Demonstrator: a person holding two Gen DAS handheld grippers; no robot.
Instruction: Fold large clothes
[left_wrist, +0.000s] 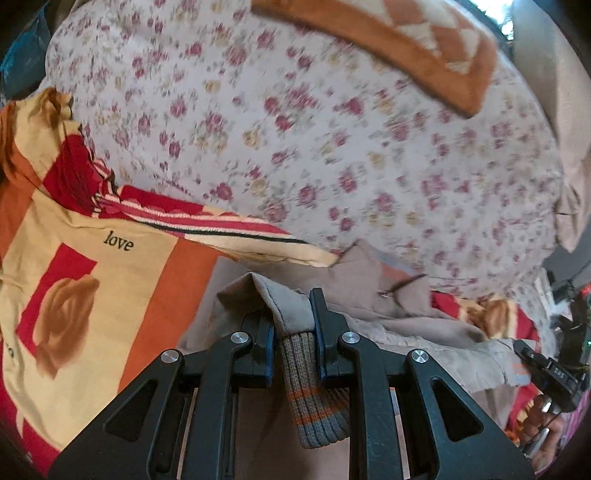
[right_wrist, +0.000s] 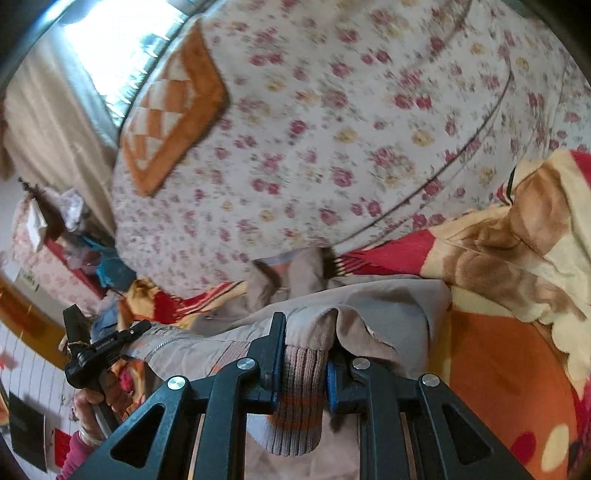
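Note:
A beige jacket (left_wrist: 391, 317) with grey ribbed cuffs striped orange hangs stretched between both grippers above the bed. My left gripper (left_wrist: 293, 317) is shut on one sleeve end, the ribbed cuff (left_wrist: 314, 398) hanging down between its fingers. My right gripper (right_wrist: 306, 343) is shut on the other sleeve end (right_wrist: 314, 328), its ribbed cuff (right_wrist: 295, 406) drooping toward the camera. The jacket body (right_wrist: 369, 295) sags between them. The right gripper shows at the right edge of the left wrist view (left_wrist: 546, 373), and the left gripper at the left of the right wrist view (right_wrist: 92, 350).
A floral bedsheet (left_wrist: 314, 129) covers the bed. A red, orange and cream blanket (left_wrist: 92, 277) printed "love" lies under the jacket and shows in the right wrist view (right_wrist: 517, 277). An orange checkered pillow (left_wrist: 406, 44) lies at the far side. A cluttered shelf (right_wrist: 55, 240) stands beside the bed.

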